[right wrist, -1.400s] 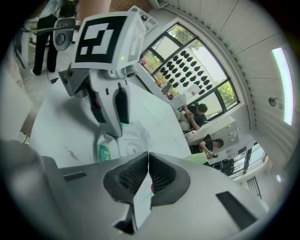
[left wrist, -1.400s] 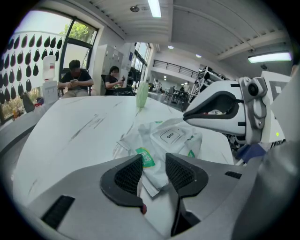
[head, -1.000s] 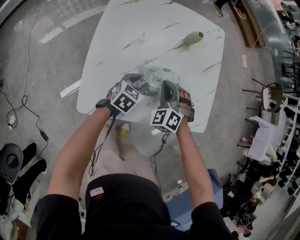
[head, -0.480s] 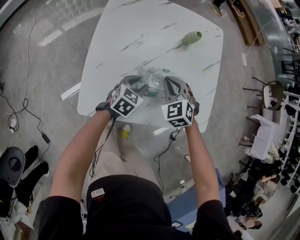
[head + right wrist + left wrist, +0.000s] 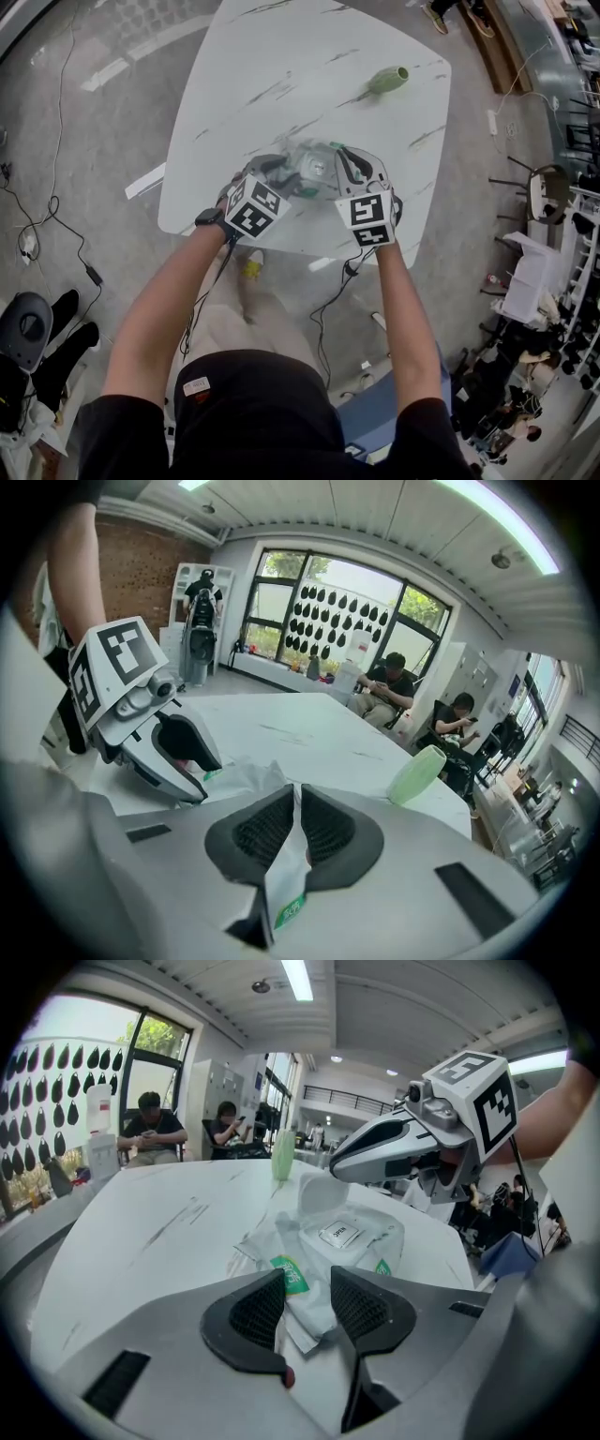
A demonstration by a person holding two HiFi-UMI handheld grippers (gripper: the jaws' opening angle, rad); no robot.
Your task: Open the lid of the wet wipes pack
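Note:
The white wet wipes pack [image 5: 314,157] lies on the white marble table [image 5: 281,66] near its front edge, between both grippers. In the left gripper view its top [image 5: 342,1235] carries an "OPEN" tab, and a white lid [image 5: 323,1194] stands up behind it. My left gripper [image 5: 279,172] [image 5: 307,1302] is shut on the pack's crumpled near end. My right gripper [image 5: 343,161] [image 5: 295,832] has just been opening its jaws slightly. A thin white flap of the pack with a green mark [image 5: 286,883] is still pinched between its pads. Its tips [image 5: 334,1170] hover over the lid.
A pale green vase [image 5: 387,81] [image 5: 417,772] lies farther back on the table. The table's front edge [image 5: 281,246] is just under my hands. Cables and a chair [image 5: 544,192] are on the floor around. People sit at the far side of the room [image 5: 386,691].
My right gripper has rolled and shifted right and away from me, its marker cube now facing up. The left gripper and the pack stayed in place.

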